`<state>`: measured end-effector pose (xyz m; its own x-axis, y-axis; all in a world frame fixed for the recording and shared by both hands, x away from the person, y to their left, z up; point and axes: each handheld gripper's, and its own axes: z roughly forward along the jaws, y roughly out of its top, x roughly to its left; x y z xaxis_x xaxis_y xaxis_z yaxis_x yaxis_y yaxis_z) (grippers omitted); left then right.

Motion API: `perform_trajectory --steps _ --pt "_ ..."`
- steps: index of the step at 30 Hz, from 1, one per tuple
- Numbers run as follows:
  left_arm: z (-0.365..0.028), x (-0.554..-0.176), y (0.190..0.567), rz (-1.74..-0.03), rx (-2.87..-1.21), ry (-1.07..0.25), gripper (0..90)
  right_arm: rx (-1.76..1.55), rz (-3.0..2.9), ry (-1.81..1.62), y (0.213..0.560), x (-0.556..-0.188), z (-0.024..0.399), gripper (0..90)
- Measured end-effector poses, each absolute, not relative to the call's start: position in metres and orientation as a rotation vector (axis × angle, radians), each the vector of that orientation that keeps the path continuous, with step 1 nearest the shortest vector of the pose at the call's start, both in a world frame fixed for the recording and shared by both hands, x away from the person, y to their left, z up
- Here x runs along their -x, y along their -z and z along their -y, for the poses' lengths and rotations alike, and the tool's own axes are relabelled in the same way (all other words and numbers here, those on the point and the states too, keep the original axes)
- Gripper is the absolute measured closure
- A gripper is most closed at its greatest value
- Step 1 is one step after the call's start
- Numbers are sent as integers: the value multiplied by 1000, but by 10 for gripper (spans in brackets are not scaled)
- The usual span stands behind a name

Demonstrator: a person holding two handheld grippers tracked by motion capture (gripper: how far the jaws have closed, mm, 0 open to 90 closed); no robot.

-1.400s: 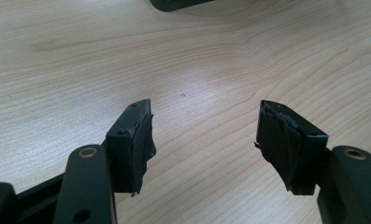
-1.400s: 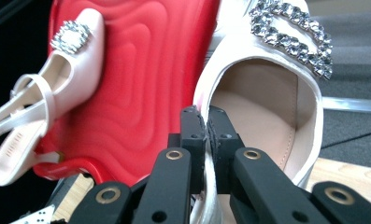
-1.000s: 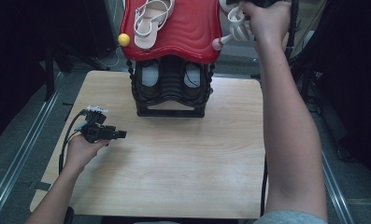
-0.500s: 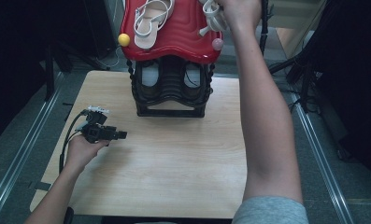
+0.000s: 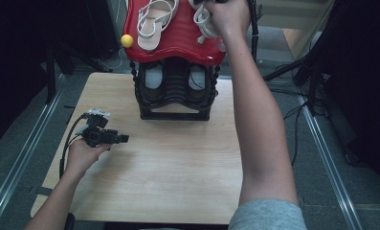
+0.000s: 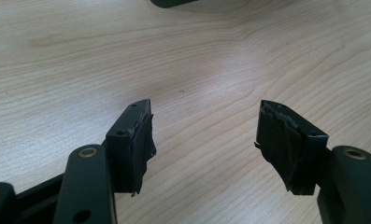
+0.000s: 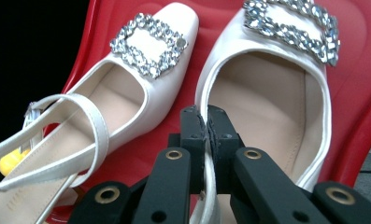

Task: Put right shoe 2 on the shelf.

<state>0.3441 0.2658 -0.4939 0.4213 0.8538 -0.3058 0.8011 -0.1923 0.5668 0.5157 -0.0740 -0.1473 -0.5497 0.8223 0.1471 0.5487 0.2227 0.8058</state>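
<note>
- The left gripper (image 5: pixel 104 135) rests in the person's left hand (image 5: pixel 84 155) near the left edge of the table (image 5: pixel 178 172), its fingers (image 6: pixel 131 149) standing apart over bare wood with nothing between them.
- At the far edge of the table stands a black rack (image 5: pixel 174 93) with a red tray (image 5: pixel 178 40) on top; a yellow ball (image 5: pixel 126 40) sits at the tray's left edge.
- One white shoe (image 7: pixel 122 93) lies on the left half of the tray, toe away from the person, a jewelled buckle on the toe.
- The second white shoe (image 7: pixel 267 93) hangs over the tray's right half, just beside the first.
- The right gripper (image 7: pixel 205 135) has its fingers (image 7: pixel 192 135) clamped together on this shoe's thin heel strap (image 7: pixel 210 196).
- Handling, as a judgement: the shoe looks light, with a stiff sole and toe but a soft, floppy strap, so it will probably swing and tilt when carried by the strap.
- The satin-like upper may be slippery and the buckle stones fragile; the strap or the rim of the opening seems the safest place to hold, well away from the buckle.
</note>
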Motion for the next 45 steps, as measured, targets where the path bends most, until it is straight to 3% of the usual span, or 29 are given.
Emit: perform_trajectory --steps 26,45 --pt "-263 -344 495 -1394 -2018 -95 366 -1258 -2303 -1248 172 -509 66 862" --pt "-264 -345 496 -1403 -2010 -104 365 -1323 -2228 -1407 159 -504 82 748"
